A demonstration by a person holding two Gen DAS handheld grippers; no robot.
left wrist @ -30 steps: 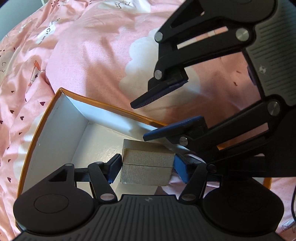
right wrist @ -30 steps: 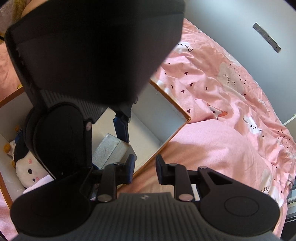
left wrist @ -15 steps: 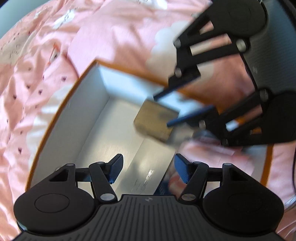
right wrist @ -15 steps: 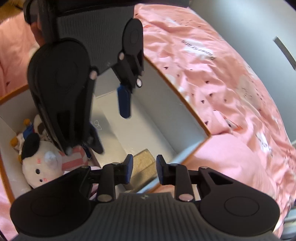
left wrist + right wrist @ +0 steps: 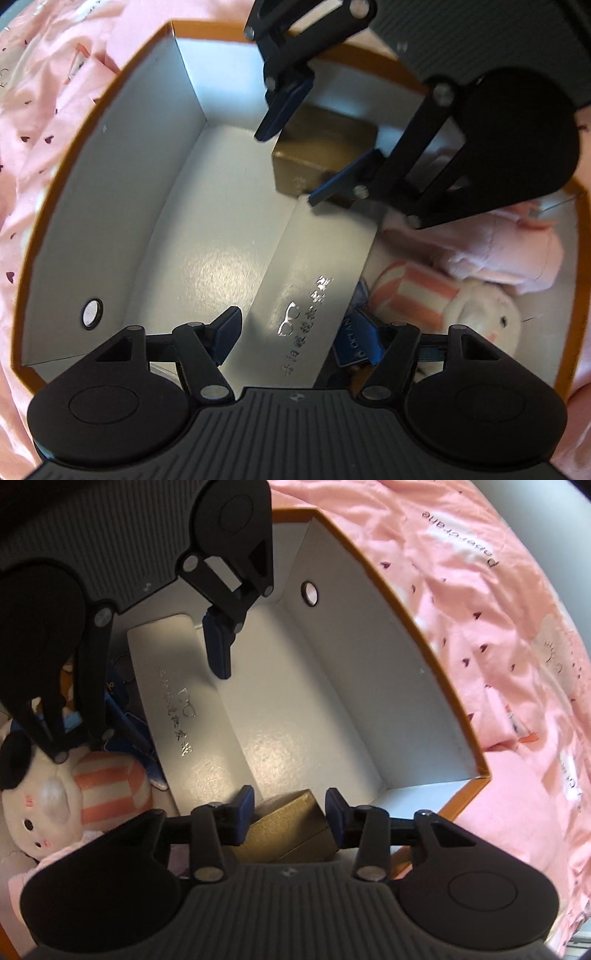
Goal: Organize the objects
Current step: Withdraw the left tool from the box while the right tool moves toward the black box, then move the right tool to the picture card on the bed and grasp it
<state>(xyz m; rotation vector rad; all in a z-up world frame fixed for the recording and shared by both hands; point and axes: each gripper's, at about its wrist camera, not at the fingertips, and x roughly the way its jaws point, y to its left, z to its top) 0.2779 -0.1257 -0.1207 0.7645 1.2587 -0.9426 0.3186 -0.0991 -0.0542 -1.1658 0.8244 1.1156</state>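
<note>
Left wrist view, near to far. At the bottom edge, left claw (image 5: 303, 334) spread wide, pinching nothing, fingers (image 5: 225, 332) hanging over the inside of the box (image 5: 110, 155). Straight below the gap, a long white case (image 5: 314, 284) with silver print, lying flat on the box floor. Right of the case, a blue card (image 5: 360, 339), then a plush toy (image 5: 476, 306) with a pink-and-white striped part, plus a pink cloth (image 5: 517, 254) toward the right wall. On the left wall, a small round hole (image 5: 91, 314). Further up, centre frame, the gold cube (image 5: 325, 147) resting in the box at the far end of the case, touching it or just beside it. Around the cube, right claw (image 5: 299, 155) reaching in from the upper right, jaws just opened, one finger above-left of the cube and one at its lower right edge; contact at the lower one hard to tell. Beyond the orange rim, pink bedding (image 5: 55, 92) at upper left.

Right wrist view, near to far. At the bottom, right claw (image 5: 290, 819) parted, gold cube (image 5: 288, 830) between the fingers (image 5: 243, 812), tilted, with a visible gap on the right side. Above, white case (image 5: 166, 701) running up the left-centre, plush toy (image 5: 48, 797) at lower left, blue card (image 5: 147, 760) between them. At the top, left claw (image 5: 147, 705) hanging down over the case, only one blue finger clearly visible. Box (image 5: 369, 646) wall and orange rim sweeping down the right, pink bedding (image 5: 498, 627) past it.
</note>
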